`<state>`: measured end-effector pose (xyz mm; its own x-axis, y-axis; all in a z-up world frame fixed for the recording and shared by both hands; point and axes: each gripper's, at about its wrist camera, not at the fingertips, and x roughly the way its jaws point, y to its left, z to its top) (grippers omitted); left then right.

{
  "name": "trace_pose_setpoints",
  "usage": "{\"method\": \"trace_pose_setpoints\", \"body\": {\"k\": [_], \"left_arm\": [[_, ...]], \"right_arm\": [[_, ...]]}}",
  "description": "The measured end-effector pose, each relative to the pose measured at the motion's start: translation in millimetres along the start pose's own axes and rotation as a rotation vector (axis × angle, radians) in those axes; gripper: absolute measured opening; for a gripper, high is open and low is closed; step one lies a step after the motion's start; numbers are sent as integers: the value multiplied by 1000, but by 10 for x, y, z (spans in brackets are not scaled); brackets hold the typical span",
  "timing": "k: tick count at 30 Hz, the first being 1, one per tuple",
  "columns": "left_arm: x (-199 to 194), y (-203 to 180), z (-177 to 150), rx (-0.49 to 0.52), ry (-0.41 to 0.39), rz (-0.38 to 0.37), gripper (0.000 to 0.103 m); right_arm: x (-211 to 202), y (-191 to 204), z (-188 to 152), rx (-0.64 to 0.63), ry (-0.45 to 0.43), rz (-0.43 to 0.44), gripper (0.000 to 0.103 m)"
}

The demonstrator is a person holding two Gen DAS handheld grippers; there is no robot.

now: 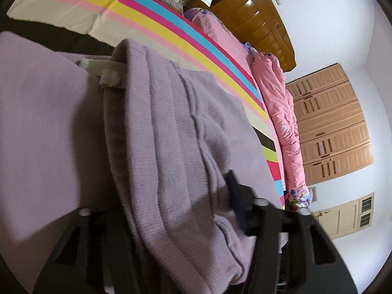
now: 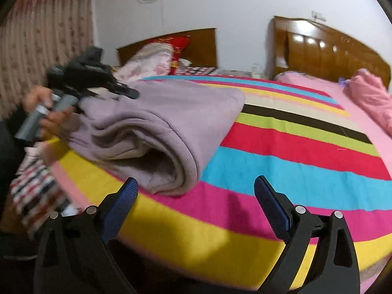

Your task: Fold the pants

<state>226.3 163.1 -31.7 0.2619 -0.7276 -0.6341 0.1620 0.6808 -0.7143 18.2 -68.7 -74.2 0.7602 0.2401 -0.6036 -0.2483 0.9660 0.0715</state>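
The lilac knit pants (image 2: 166, 127) lie folded into a thick bundle near the front left corner of the striped bedspread (image 2: 306, 152), layered edges facing the right wrist camera. The left gripper (image 2: 107, 85) reaches over the bundle's left end; in its own view the fabric (image 1: 171, 147) bulges between the 2 fingers (image 1: 235, 196), which appear to pinch a thick fold of it. The right gripper (image 2: 196, 196) hovers just beside the bundle's near edge, its 2 blue-padded fingers (image 2: 272, 205) spread wide and holding nothing. To finish the step well, I judge the left should hold all layers together while the right takes the open edge, squares it and presses it flat, so no inner layer slides out.
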Motion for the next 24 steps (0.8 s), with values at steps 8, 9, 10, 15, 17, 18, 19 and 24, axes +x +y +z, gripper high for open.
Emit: {"method": "trace_pose_setpoints", "body": {"k": [8, 9, 10, 15, 17, 18, 19, 24], "left_arm": [[-491, -1086, 56, 238, -123, 37, 25], [-704, -1191, 100, 275, -154, 30, 25], [-895, -1233, 133, 293, -185, 36, 24], [-1410, -360, 64, 137, -253, 82, 24], [-1348, 226, -111, 22, -252, 112, 24], [-1239, 617, -225, -53, -244, 103, 24], [-1150, 860, -311, -98, -244, 65, 24], [-1181, 1038, -459, -84, -347, -46, 24]], "right_arm": [[316, 263, 94, -40, 44, -202, 92], [302, 278, 93, -58, 37, -226, 92], [288, 273, 77, -68, 28, -245, 92], [258, 286, 8, -68, 11, -217, 92], [275, 269, -40, -60, 11, -189, 92], [264, 236, -52, -46, 13, -171, 92], [255, 231, -50, -46, 14, -168, 92], [250, 245, -41, -69, 30, -184, 92]]}}
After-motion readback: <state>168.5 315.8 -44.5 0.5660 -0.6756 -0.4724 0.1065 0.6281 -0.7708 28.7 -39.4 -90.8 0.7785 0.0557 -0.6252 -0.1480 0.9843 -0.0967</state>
